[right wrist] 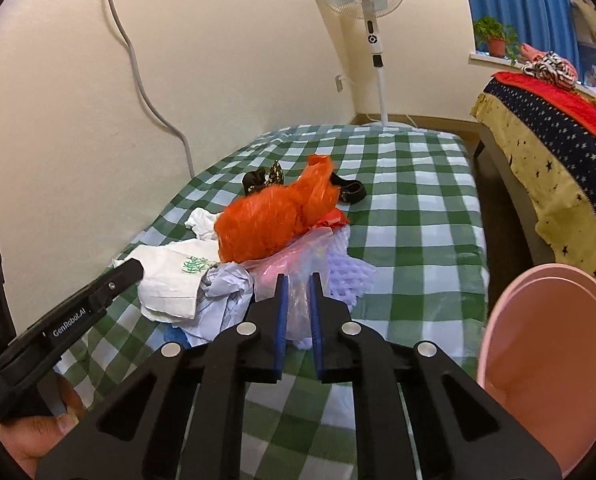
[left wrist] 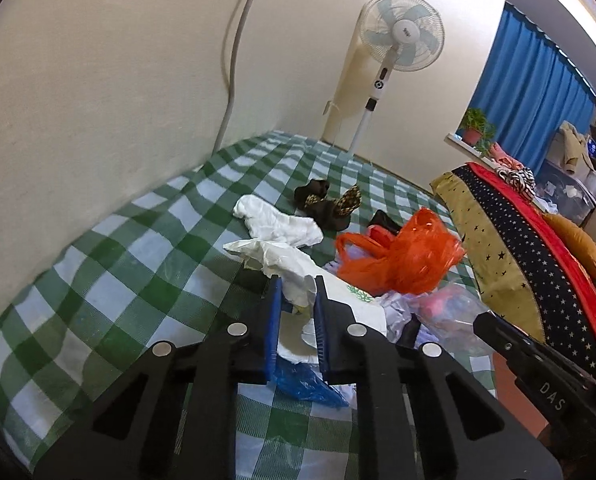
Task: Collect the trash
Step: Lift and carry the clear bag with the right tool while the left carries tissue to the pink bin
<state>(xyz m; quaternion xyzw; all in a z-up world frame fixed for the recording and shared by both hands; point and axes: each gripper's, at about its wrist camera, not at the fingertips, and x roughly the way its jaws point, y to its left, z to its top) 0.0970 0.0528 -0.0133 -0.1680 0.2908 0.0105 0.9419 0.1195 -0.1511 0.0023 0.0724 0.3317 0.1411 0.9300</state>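
A pile of trash lies on a green-and-white checked sheet (left wrist: 109,280): an orange plastic bag (left wrist: 402,256), white crumpled wrappers (left wrist: 281,264), a clear pinkish bag (left wrist: 450,312) and a blue plastic scrap (left wrist: 310,386). My left gripper (left wrist: 298,292) is shut on the white wrapper. In the right wrist view the orange bag (right wrist: 273,220) tops the pile. My right gripper (right wrist: 298,286) is shut on the clear pinkish bag (right wrist: 298,268), next to a lilac foam net (right wrist: 350,272). The left gripper's body (right wrist: 77,312) shows at the left.
A pink bin (right wrist: 546,364) stands at the right edge of the sheet. Dark socks (left wrist: 322,200) and a white cloth (left wrist: 273,220) lie behind the pile. A standing fan (left wrist: 394,32) is at the far wall. A starred quilt (left wrist: 514,256) covers a bed at the right.
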